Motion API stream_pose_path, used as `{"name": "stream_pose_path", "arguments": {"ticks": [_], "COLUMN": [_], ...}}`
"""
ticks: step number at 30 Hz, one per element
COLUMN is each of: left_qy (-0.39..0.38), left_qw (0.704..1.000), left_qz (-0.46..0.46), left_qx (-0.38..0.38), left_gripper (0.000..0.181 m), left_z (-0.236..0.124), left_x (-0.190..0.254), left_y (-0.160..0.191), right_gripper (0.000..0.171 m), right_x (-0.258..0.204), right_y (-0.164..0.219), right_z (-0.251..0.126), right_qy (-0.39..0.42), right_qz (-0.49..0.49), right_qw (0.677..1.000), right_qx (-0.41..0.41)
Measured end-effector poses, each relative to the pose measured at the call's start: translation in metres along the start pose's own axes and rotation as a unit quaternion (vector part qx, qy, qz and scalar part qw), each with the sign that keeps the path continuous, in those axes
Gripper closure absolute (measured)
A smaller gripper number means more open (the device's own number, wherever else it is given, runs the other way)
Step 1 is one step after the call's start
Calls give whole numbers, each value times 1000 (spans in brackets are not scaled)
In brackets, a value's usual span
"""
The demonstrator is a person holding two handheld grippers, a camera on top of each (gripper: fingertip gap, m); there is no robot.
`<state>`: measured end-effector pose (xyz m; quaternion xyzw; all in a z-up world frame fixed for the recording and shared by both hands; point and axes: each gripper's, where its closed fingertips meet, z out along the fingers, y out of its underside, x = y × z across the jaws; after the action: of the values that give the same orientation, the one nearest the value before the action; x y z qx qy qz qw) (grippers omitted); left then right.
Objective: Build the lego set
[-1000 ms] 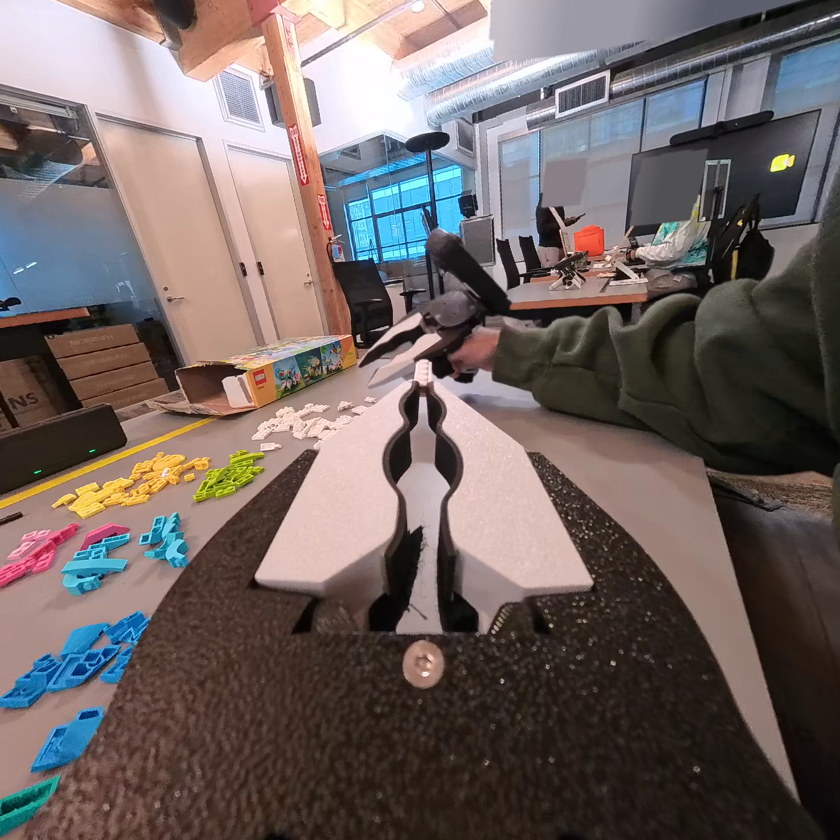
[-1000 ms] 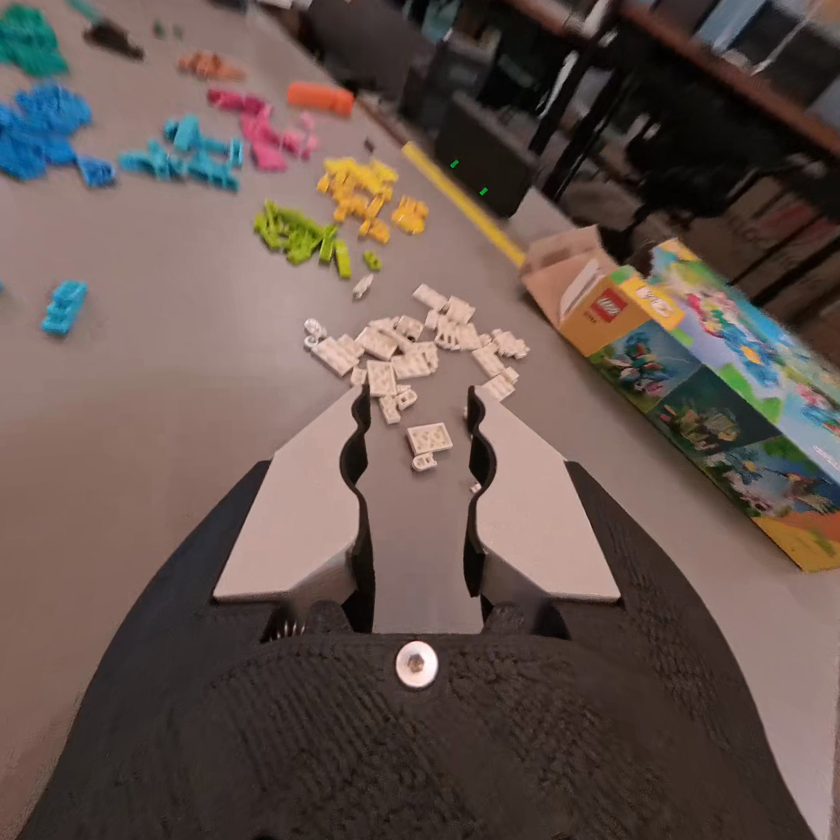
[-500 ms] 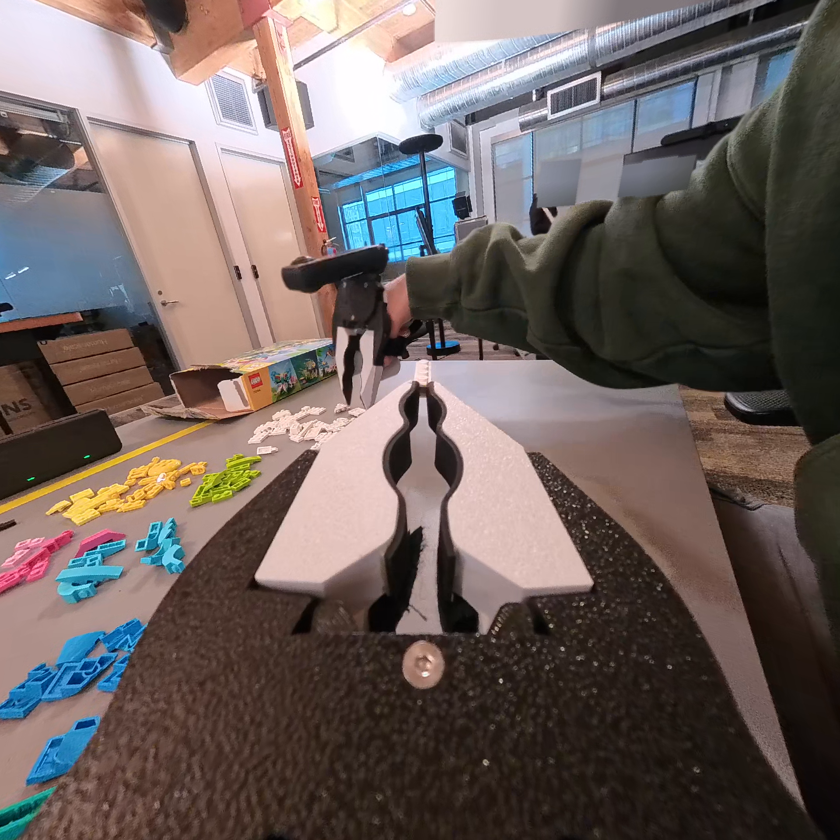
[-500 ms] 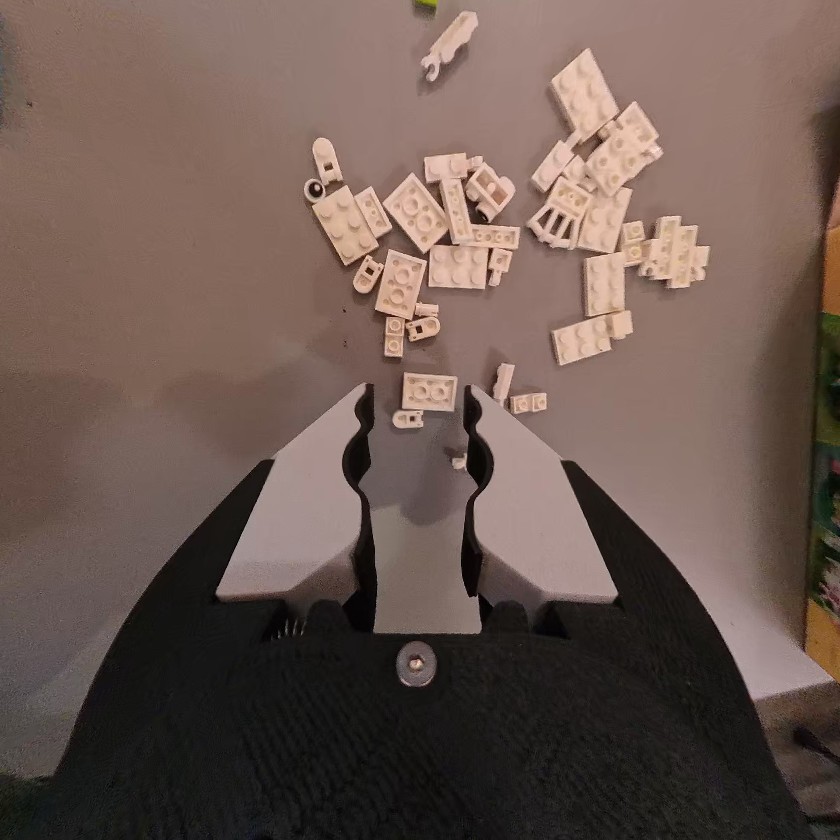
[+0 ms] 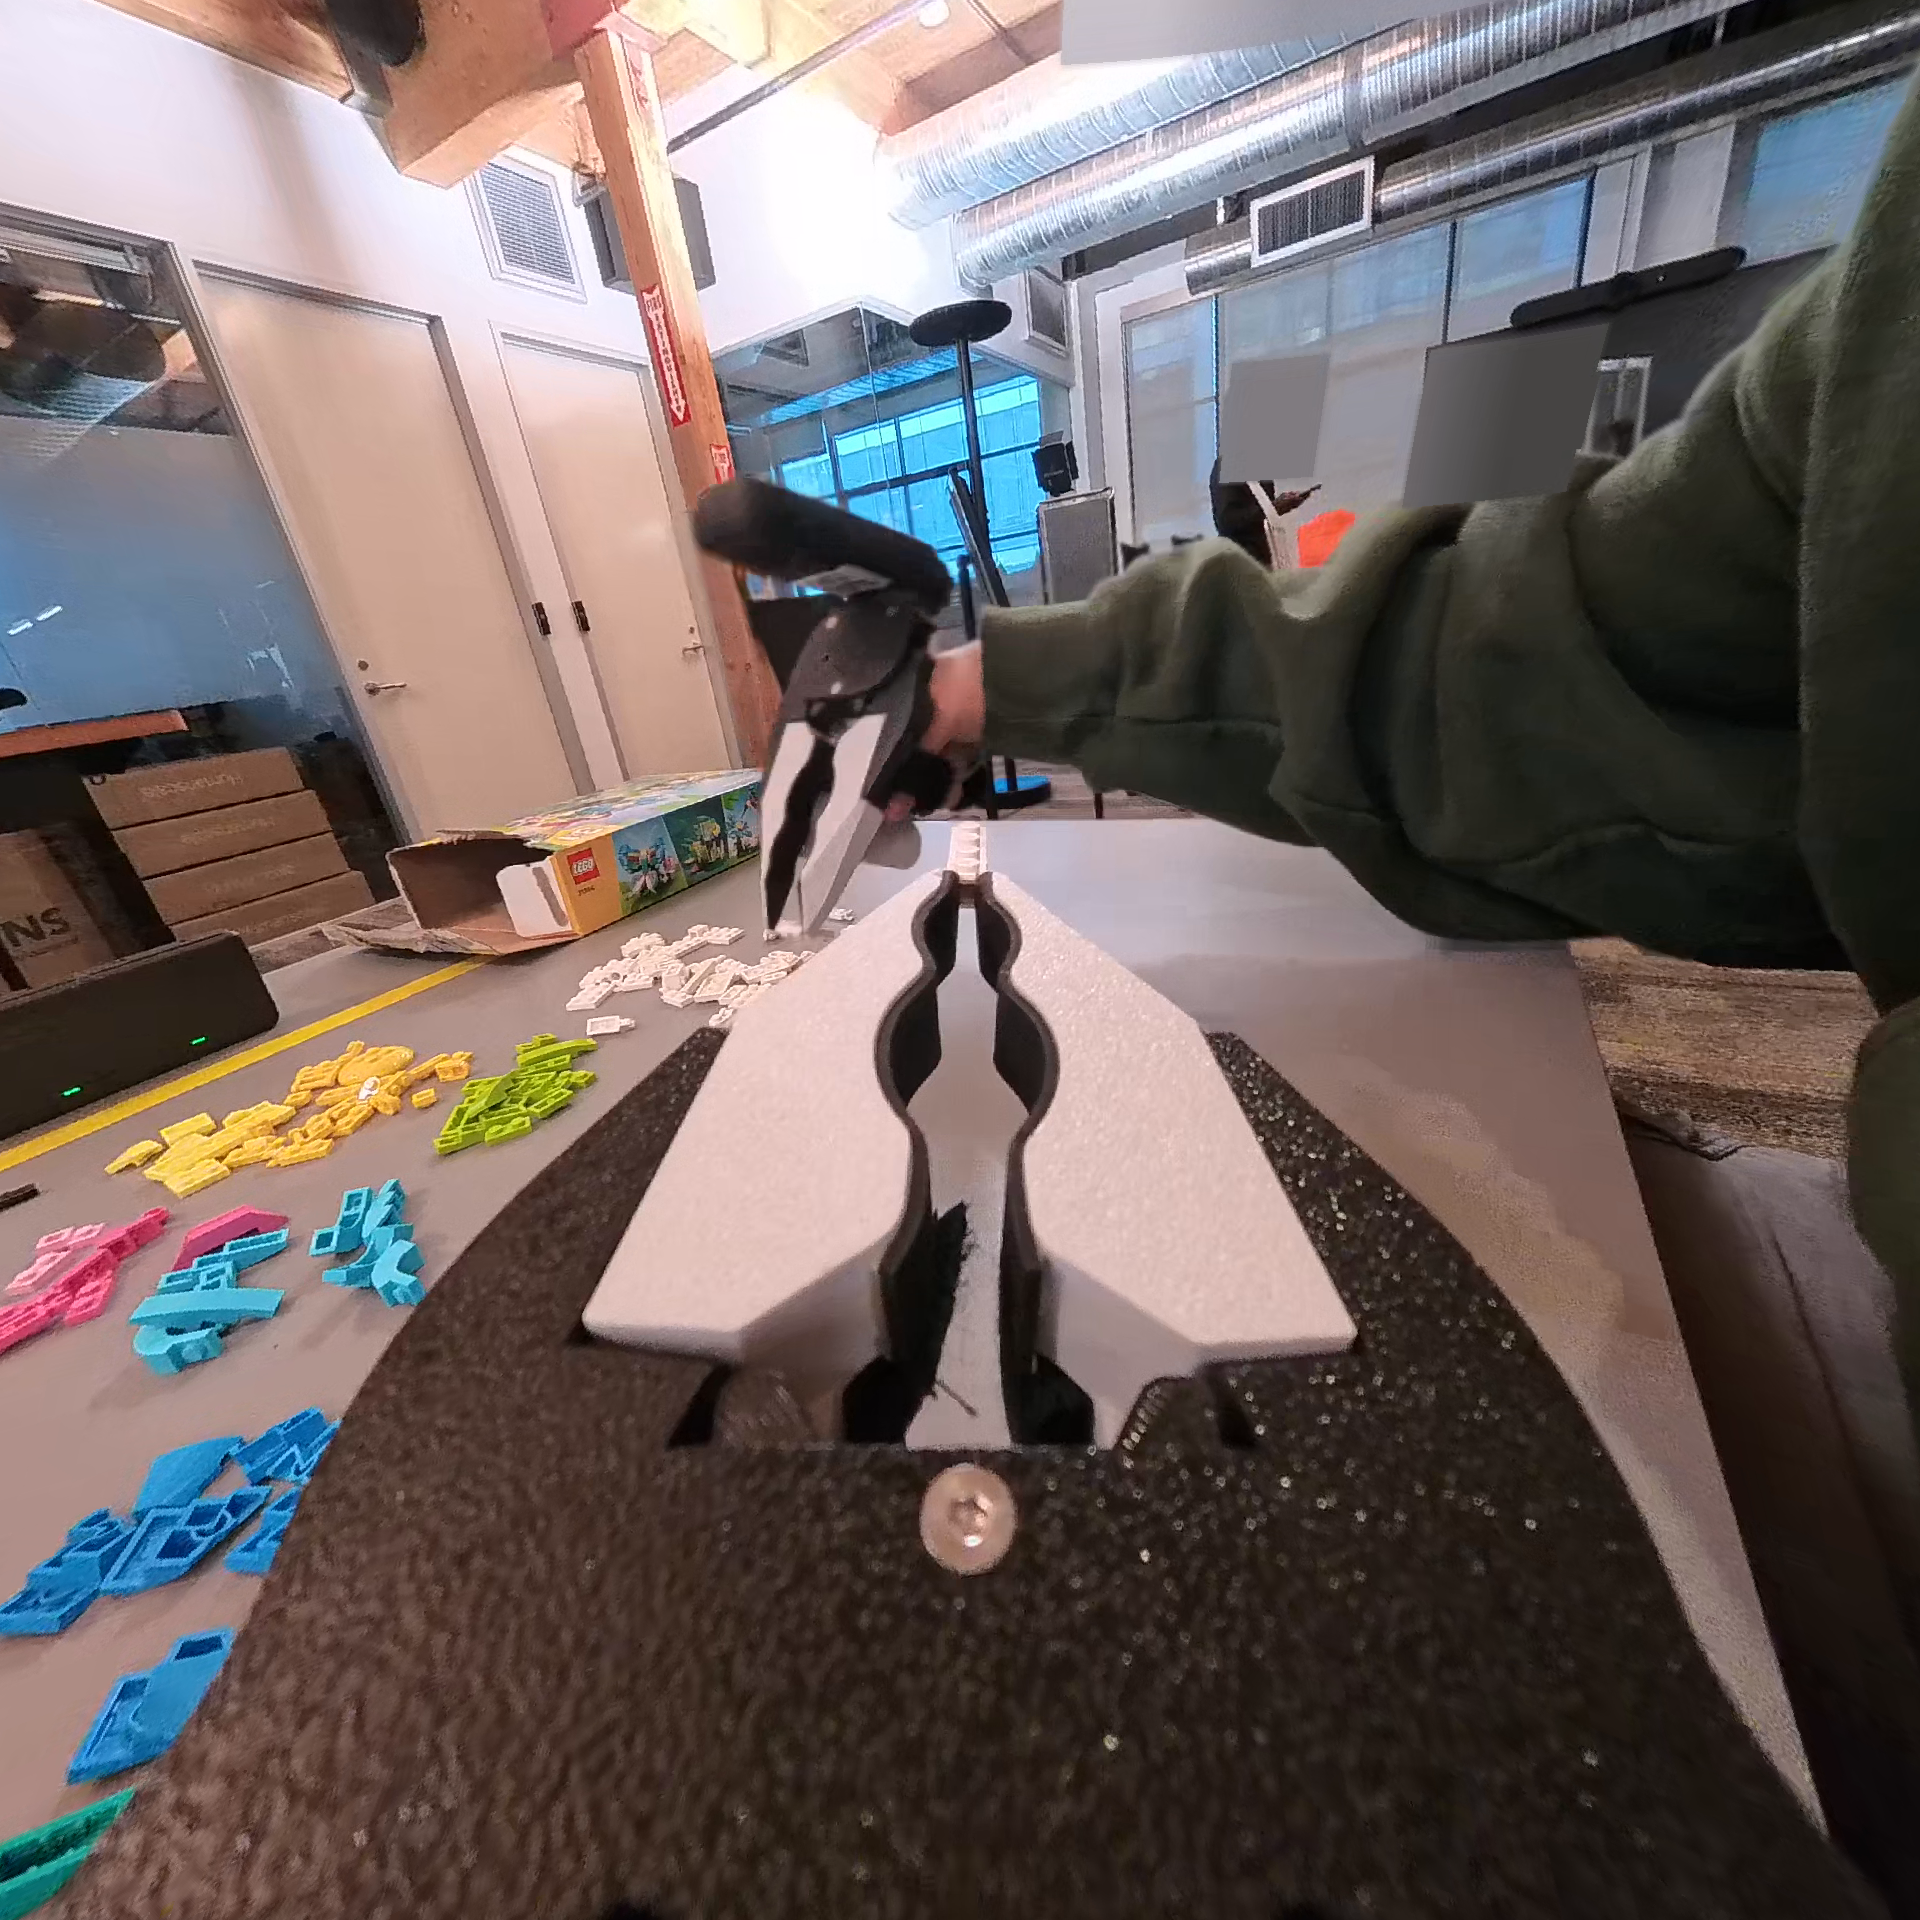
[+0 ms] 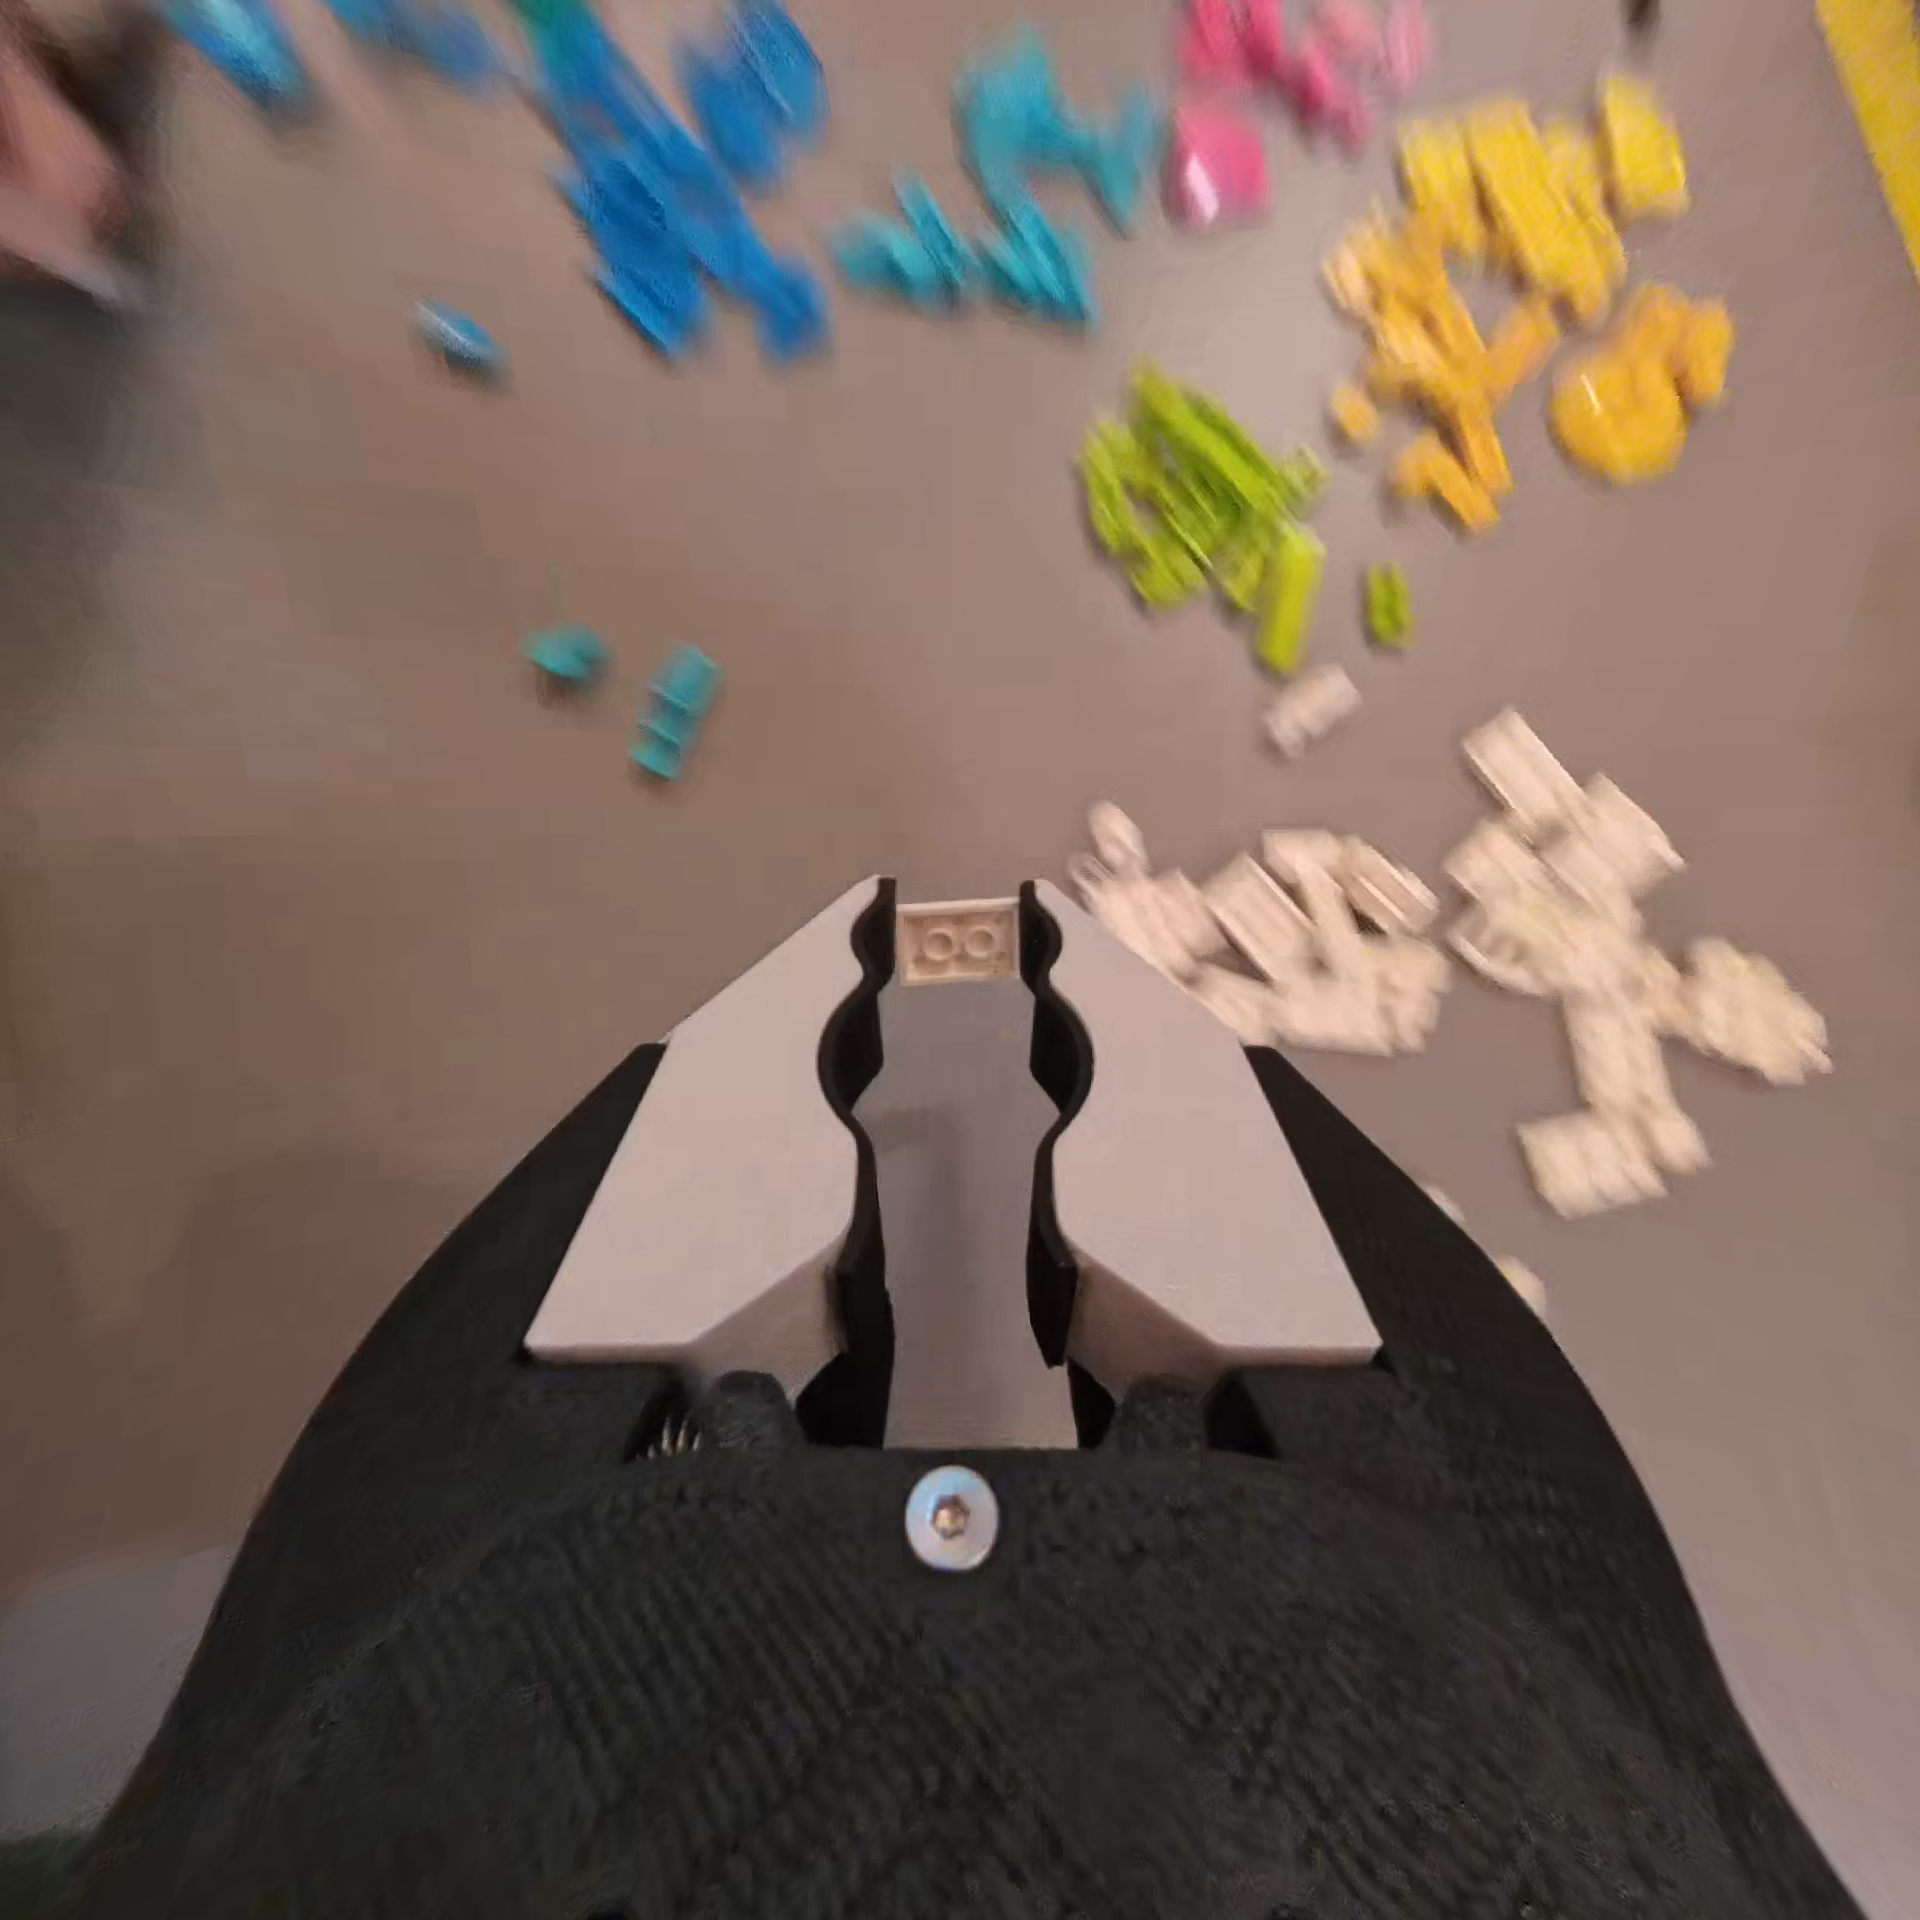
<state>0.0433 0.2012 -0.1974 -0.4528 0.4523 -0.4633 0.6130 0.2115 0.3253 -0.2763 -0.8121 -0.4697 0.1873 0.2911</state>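
Note:
My right gripper [image 6: 957, 902] is shut on a small white plate [image 6: 957, 942], gripped flat between the fingertips above the grey table. The pile of white pieces [image 6: 1455, 956] lies just to its right. In the left wrist view the right gripper [image 5: 795, 920] points down at the near edge of the white pile [image 5: 691, 971]. My left gripper [image 5: 968, 883] is shut on a long thin white studded piece [image 5: 969, 850] that sticks out past its tips, held above the table.
Sorted piles lie on the grey table [image 5: 1351, 997]: yellow [image 5: 291, 1117], lime green [image 5: 514, 1091], pink [image 5: 73, 1273], light blue [image 5: 270, 1278], dark blue [image 5: 166, 1527]. The opened set box [image 5: 603, 868] lies at the far side. A green sleeve [image 5: 1455, 707] crosses above the table. Tip to tip, the grippers are about 20 cm apart.
My right gripper swung down over the white pile, closed on a small white plate and is now lifting away to the left. My left gripper has stayed almost still.

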Motion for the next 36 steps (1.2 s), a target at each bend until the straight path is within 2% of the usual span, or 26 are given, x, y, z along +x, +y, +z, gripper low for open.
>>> {"name": "stream_pose_path", "arguments": {"ticks": [2,4,6,9,13,20,21,22,27,29,31,34,36], "left_qy": [0,-1,3,10,27,36,36,37,29,-1,-48,-70,-75], "left_qw": [1000,1000,1000,1000,1000,998,997,997,997,999,999,998,997], "left_qz": [2,4,7,1,-11,-38,-41,-44,-44,-35,-11,4,1], "left_qx": [-2,-8,-10,-7,2,46,50,53,48,27,6,1,2], "left_gripper": [181,181,181,181,181,181,181,181,181,181,181,181,181], "left_z": [0,1,2,1,1,-6,-6,-7,-6,-5,-6,-8,-8], "left_x": [0,0,2,4,8,7,6,6,4,-5,-17,-23,-25], "left_y": [1,2,3,2,-1,-14,-15,-16,-14,-8,-2,-1,-1], "right_gripper": [149,149,149,149,149,149,150,160,158,155,152,150,149], "right_x": [-39,-80,-119,-166,-198,-201,-201,-200,-195,-187,-171,-153,-157], "right_y": [-33,-71,-99,-122,-140,-135,-134,-133,-127,-123,-116,-98,-82], "right_z": [-3,-17,-30,-32,-30,-24,-25,-25,-23,-23,-20,-9,2], "right_qy": [-56,-107,-143,-177,-213,-233,-233,-232,-223,-204,-147,-28,-2], "right_qz": [2,-4,-16,-36,-24,4,3,-1,-2,0,-4,-39,-55], "right_qw": [992,963,930,896,859,836,835,835,843,855,880,922,944], "right_qx": [117,248,338,406,466,497,499,498,490,478,452,385,326]}}
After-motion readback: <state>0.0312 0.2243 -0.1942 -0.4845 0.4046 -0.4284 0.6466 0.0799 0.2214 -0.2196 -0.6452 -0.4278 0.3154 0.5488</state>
